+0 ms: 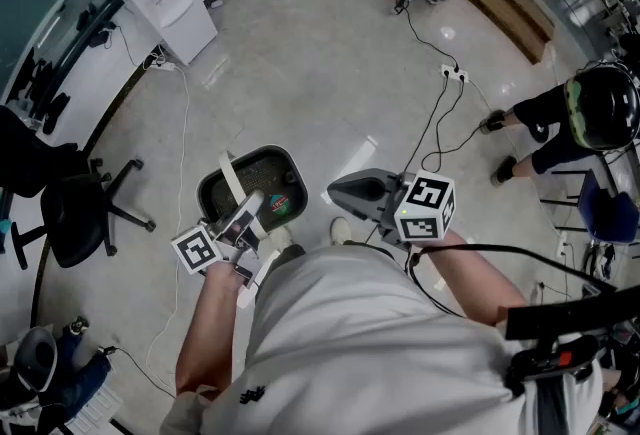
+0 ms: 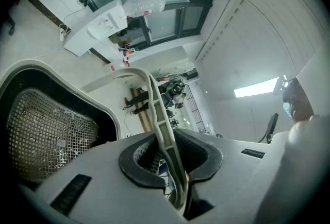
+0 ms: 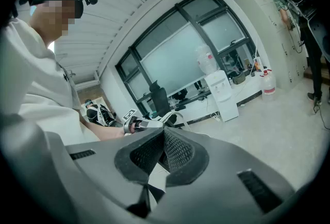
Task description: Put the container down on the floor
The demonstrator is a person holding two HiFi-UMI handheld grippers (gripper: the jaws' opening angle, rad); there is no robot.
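My left hand-held gripper point(image 1: 240, 223) is pinching the white handle point(image 2: 154, 99) of the container point(image 1: 250, 185). The strip runs straight through the pads, which are pressed onto it. The container is a dark bin with a mesh lining and a pale rim. It sits low and just in front of the person's body, on the left. I judge that it hangs a little above the floor point(image 1: 330, 73), though I cannot tell for sure whether its base touches. My right hand-held gripper point(image 1: 352, 191) is to the right of the bin, apart from it, with its pads pressed together on nothing.

To do this step well, I would lower the left arm straight down and slowly, so the bin stays level and does not swing on its handle. I would aim for the bare patch of floor directly beneath it, clear of the white cable point(image 1: 186, 123) to the left and of the shoe point(image 1: 340, 228) near the body. I would let go only once the base sits flat and the handle goes slack. The right gripper should stay clear.
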